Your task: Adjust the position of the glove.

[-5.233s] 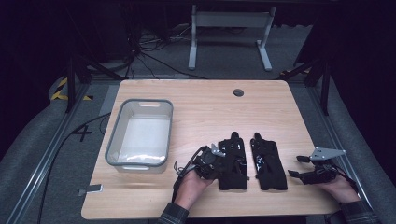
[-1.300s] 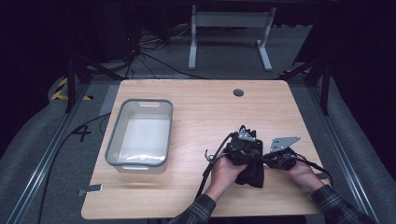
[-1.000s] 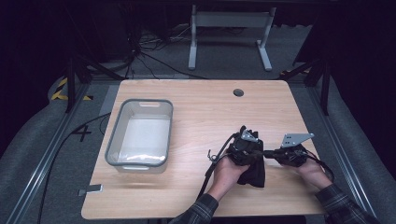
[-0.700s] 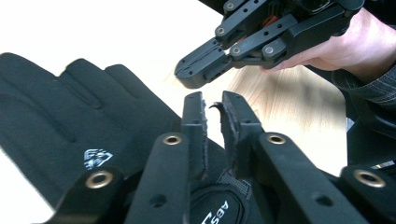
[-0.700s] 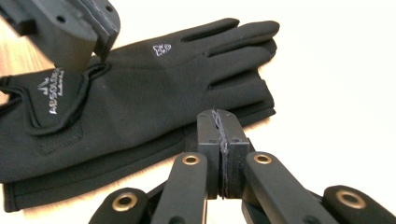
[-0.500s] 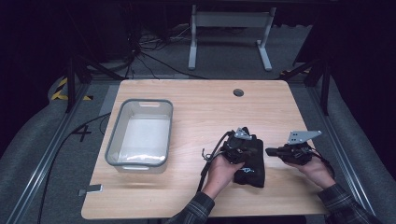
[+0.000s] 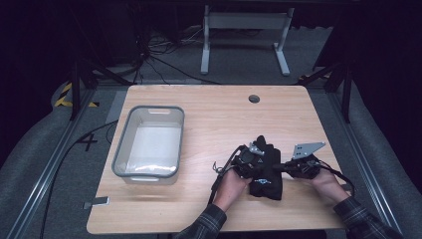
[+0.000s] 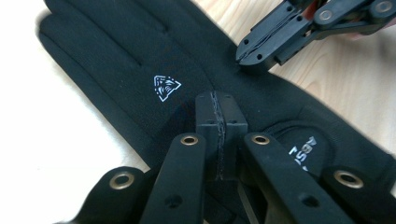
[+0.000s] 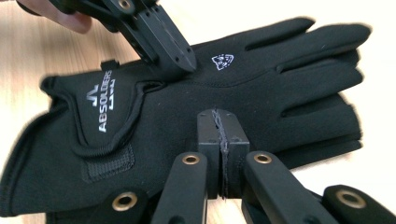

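1. The pair of black fabric gloves (image 7: pixel 266 169) lies stacked, one on top of the other, on the near right part of the light wooden table (image 7: pixel 209 107). Judged from how they lie, the stacking step looks done.
2. The clear plastic bin with a grey rim (image 7: pixel 149 142) stands on the left of the table, well apart from the gloves. It looks empty apart from a pale patch at its floor; moving the stack into it may be what is left, though that is only a judgement.
3. The left gripper (image 8: pixel 219 116) has its jaws pressed together with nothing between them, its tip over the upper glove near the white triangular logo (image 8: pixel 167 87).
4. The right gripper (image 9: pixel 219 128) likewise has its jaws together and empty, over the glove's palm area beside the cuff strap with white lettering (image 9: pixel 100 107).
5. Whether either tip presses on the fabric or hovers just above it cannot be told.
6. The lower glove is almost wholly covered; only its finger edges peek out in the right gripper view. The cuff end is cut off in the left gripper view, and the high view shows the stack as one dark mass.
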`<control>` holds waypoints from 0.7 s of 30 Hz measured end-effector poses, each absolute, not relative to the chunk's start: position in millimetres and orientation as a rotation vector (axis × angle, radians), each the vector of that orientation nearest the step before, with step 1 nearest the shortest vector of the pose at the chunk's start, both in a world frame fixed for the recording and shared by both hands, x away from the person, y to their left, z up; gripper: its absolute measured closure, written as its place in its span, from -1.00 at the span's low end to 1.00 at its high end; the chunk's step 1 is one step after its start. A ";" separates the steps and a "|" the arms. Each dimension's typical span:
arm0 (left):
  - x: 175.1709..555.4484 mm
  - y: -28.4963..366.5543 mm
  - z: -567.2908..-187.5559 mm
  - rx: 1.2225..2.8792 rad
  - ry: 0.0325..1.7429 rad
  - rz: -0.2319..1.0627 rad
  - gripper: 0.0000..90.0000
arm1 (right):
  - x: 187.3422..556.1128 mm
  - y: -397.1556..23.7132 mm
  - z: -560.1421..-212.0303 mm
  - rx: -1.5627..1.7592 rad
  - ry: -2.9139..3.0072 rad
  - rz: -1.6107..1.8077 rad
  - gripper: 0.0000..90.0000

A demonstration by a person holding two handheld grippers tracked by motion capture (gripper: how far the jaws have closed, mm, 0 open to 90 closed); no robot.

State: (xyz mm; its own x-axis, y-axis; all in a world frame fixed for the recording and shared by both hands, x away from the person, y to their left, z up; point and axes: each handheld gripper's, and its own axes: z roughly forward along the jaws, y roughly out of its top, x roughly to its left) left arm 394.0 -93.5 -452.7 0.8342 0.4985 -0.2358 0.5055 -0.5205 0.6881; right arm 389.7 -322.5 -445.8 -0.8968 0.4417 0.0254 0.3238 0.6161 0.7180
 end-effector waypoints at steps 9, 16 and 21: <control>396.9 -91.8 -455.3 2.218 0.735 -0.022 0.99 | 387.0 -318.8 -451.0 0.626 2.715 1.144 1.00; 400.0 -86.1 -455.1 2.221 0.745 -0.017 0.99 | 381.3 -312.1 -452.6 0.591 2.733 1.162 1.00; 402.0 -82.4 -454.9 2.221 0.758 -0.020 0.99 | 377.2 -303.9 -452.5 0.553 2.752 1.154 1.00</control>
